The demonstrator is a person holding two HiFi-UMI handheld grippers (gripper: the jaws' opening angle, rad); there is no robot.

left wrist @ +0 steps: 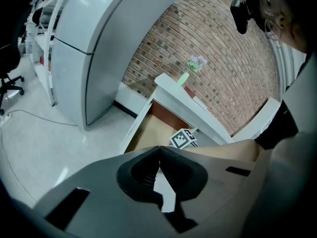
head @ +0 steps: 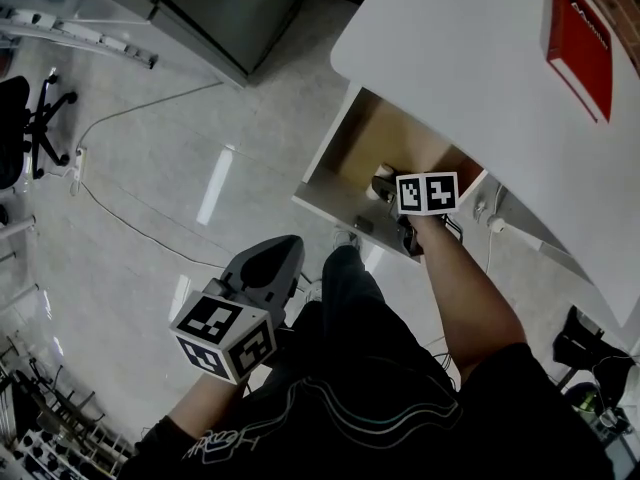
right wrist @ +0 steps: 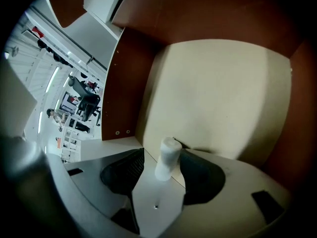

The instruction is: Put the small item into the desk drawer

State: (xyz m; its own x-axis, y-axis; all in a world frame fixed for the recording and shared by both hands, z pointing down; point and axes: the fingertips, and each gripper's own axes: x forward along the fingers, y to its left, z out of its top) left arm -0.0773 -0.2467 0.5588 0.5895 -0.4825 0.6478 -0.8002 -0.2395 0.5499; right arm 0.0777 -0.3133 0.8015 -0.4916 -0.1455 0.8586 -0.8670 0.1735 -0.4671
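The desk drawer (head: 340, 163) stands pulled out under the white desk (head: 470, 58). My right gripper (head: 388, 184) reaches down into it. In the right gripper view a small white cylinder (right wrist: 167, 158) stands between the jaws of the right gripper (right wrist: 163, 153) over the drawer's pale bottom (right wrist: 218, 98). The jaws are spread, with a gap on the cylinder's left side. My left gripper (head: 288, 242) hangs low by the person's left knee, away from the drawer. Its jaws meet at the tips with nothing between them in the left gripper view (left wrist: 159, 150).
A red book (head: 580, 43) lies on the desk's far right. A grey cabinet (head: 230, 8) stands beyond the drawer, and a cable (head: 130, 218) runs over the glossy floor. An office chair (head: 30, 118) is at far left. The person's legs (head: 350, 298) are below the drawer front.
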